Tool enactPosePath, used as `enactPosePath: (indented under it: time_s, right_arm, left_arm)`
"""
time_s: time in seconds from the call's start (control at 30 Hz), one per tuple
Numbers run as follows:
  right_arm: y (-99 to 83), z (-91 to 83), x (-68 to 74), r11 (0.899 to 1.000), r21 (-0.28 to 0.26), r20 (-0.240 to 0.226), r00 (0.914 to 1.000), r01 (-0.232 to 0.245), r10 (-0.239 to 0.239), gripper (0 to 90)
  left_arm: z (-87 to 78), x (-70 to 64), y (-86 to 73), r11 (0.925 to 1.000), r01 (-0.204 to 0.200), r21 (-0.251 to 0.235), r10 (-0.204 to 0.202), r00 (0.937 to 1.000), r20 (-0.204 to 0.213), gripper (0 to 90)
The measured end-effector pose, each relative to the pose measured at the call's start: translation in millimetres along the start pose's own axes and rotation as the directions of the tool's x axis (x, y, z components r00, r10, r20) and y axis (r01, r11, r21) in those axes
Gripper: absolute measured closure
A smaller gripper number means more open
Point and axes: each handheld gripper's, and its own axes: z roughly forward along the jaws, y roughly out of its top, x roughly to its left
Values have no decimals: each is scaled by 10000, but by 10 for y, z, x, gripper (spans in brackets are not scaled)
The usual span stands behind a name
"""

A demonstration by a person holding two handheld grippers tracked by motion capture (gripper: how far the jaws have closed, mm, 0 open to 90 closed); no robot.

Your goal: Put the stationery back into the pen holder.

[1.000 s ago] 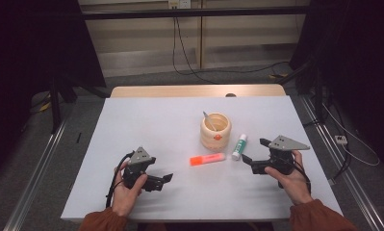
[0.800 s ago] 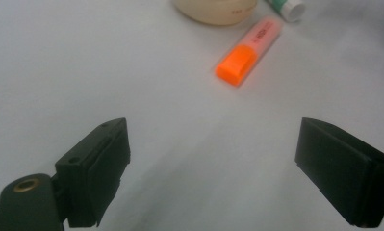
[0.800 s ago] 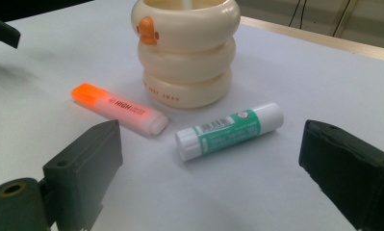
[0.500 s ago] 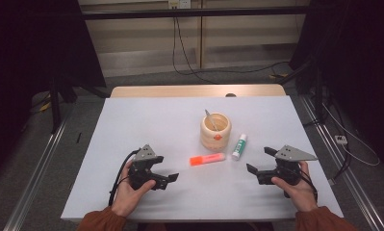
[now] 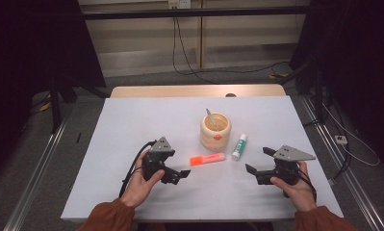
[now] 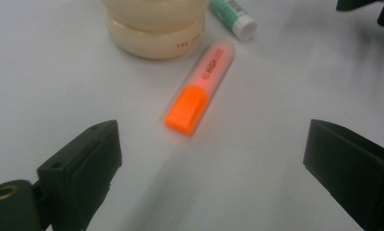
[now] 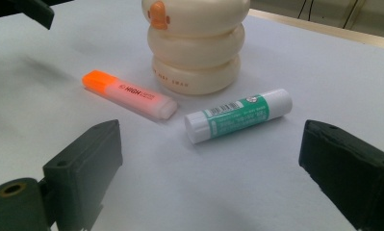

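The orange highlighter (image 5: pixel 207 159) is laid flat on the white surface (image 5: pixel 132 125), just in front of the cream pot (image 5: pixel 215 131). The left claw (image 5: pixel 180 175) is held wide open just short of the highlighter's orange cap. The green glue stick (image 5: pixel 239 147) is laid right of the pot, ahead of the wide-open right claw (image 5: pixel 257 162).

In the right gripper view, the 2 black jaws of the right gripper (image 7: pixel 206 180) are seen wide apart above the white table (image 7: pixel 324 72). Between them, a green glue stick (image 7: pixel 238 115) is laid flat, just beside an orange highlighter (image 7: pixel 129 94). A cream holder (image 7: pixel 197 45) is placed behind both.
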Motion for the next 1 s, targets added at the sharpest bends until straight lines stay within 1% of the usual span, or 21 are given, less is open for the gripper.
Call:
enactPosePath:
  time_s: [0.07,0.13,0.17,0.2,0.23,0.3,0.33,0.37,0.43,0.5,0.53,0.6,0.63,0.67,0.73,0.77,0.87,0.9,0.93,0.97,1.0]
  right_arm:
    - [0,2,2,10000,45,21,10000,51,-51,77]
    - [-3,7,5,10000,59,-30,10000,46,-46,76]
    - [-3,6,8,10000,71,-24,10000,43,-43,76]
    - [-3,7,7,10000,61,-40,10000,35,-35,76]
    - [-3,6,6,10000,51,-45,10000,31,-31,76]
    - [-3,6,4,10000,78,-50,10000,34,-34,76]
    - [-4,7,3,10000,85,-54,10000,21,-21,76]
    - [-4,8,4,10000,90,-44,10000,33,-32,76]
    - [-4,10,5,9999,105,-62,10000,15,-15,76]
    - [-6,14,6,9999,126,-80,10000,7,-6,76]
    - [-7,17,6,9999,143,-90,10000,23,-22,76]
    - [-7,20,11,9999,142,-100,9999,50,-49,75]
    - [-8,19,12,9999,141,-119,9999,55,-54,75]
    - [-9,18,12,9999,145,-109,9999,76,-74,75]
    - [-10,18,7,9999,134,-103,9999,35,-34,75]
    - [-11,18,4,9999,129,-103,9999,30,-28,75]
    - [-12,19,3,9999,134,-126,9999,44,-42,75]
    - [-12,19,4,9999,140,-133,9999,51,-50,75]
    - [-12,20,5,9999,134,-140,9999,55,-54,75]
    - [-11,19,7,9999,147,-132,9999,66,-64,75]
    - [-12,18,8,9998,154,-122,9999,81,-79,75]
  left_arm:
    - [43,12,57,9997,-189,145,193,9993,-310,58]
    - [89,35,101,9993,-275,243,281,9992,-270,59]
    - [107,47,124,9990,-235,381,241,9996,-146,64]
    - [126,56,142,9987,-237,443,243,9996,-132,66]
    - [146,64,158,9988,-175,448,174,9998,42,66]
    - [178,84,194,9976,-81,685,57,9994,342,74]
    - [197,98,210,9978,-116,652,77,9982,592,82]
    - [213,99,230,9977,-125,669,77,9974,714,83]
    - [254,95,281,9954,-324,899,254,9967,773,83]
    - [310,95,331,9929,-381,1131,287,9961,837,83]
    - [338,98,360,9885,-548,1408,431,9955,847,85]
    - [403,99,391,9815,-883,1702,754,9939,807,105]
    - [435,106,403,9774,-1069,1822,897,9909,1000,105]
    - [462,102,424,9705,-1173,2105,984,9903,979,91]
    - [518,95,455,9628,-1464,2271,1240,9862,1100,96]
    - [541,76,476,9574,-1544,2441,1336,9860,996,117]
    - [614,63,534,9364,-2017,2871,1750,9777,1160,170]
    - [634,71,554,9285,-2134,3039,1878,9758,1115,187]
    - [657,68,565,9266,-2094,3122,1843,9769,1083,186]
    - [672,76,578,9179,-2256,3265,2009,9736,1079,193]
    - [686,77,579,9121,-2317,3381,2086,9725,1035,209]
